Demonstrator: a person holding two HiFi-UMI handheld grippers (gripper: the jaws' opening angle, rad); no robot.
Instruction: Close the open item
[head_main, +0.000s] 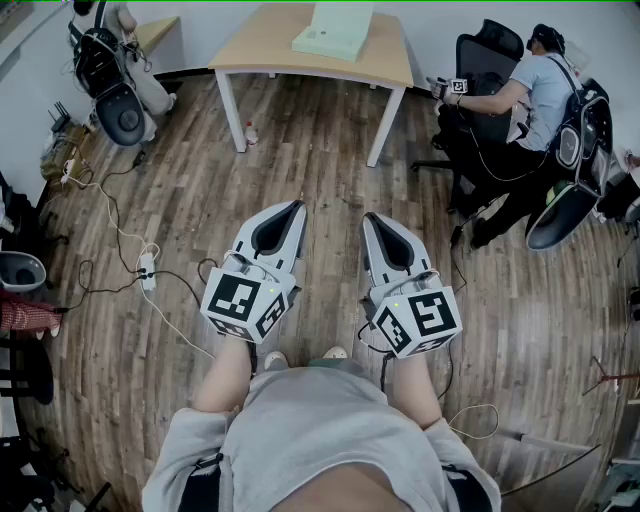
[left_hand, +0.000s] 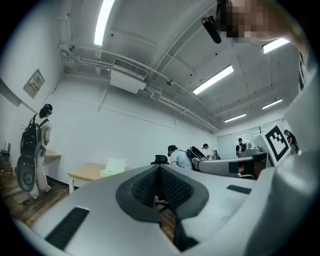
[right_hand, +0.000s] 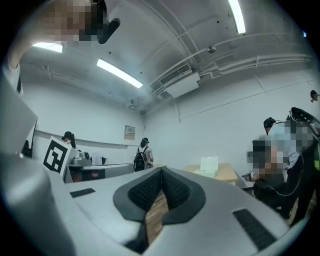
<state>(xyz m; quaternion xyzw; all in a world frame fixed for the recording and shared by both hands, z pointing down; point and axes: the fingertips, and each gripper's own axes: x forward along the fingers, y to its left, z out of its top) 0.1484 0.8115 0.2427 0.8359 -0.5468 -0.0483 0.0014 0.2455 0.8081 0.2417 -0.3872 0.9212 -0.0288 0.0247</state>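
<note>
A pale green box (head_main: 335, 30) with its lid standing up lies on the wooden table (head_main: 270, 50) at the far side of the room. The same box (left_hand: 114, 166) shows in the left gripper view and, as the box (right_hand: 207, 166), in the right gripper view. My left gripper (head_main: 298, 205) and right gripper (head_main: 368, 217) are held side by side in front of my body, pointing toward the table and well short of it. Both are shut with nothing between the pads, as the left gripper (left_hand: 160, 167) and right gripper (right_hand: 161, 170) show in their own views.
A person with a backpack (head_main: 110, 50) stands at the far left. Another person (head_main: 530, 100) sits at the right beside a black office chair (head_main: 485, 60). Cables and a power strip (head_main: 148, 265) lie on the wood floor at the left. A small bottle (head_main: 250, 132) stands by a table leg.
</note>
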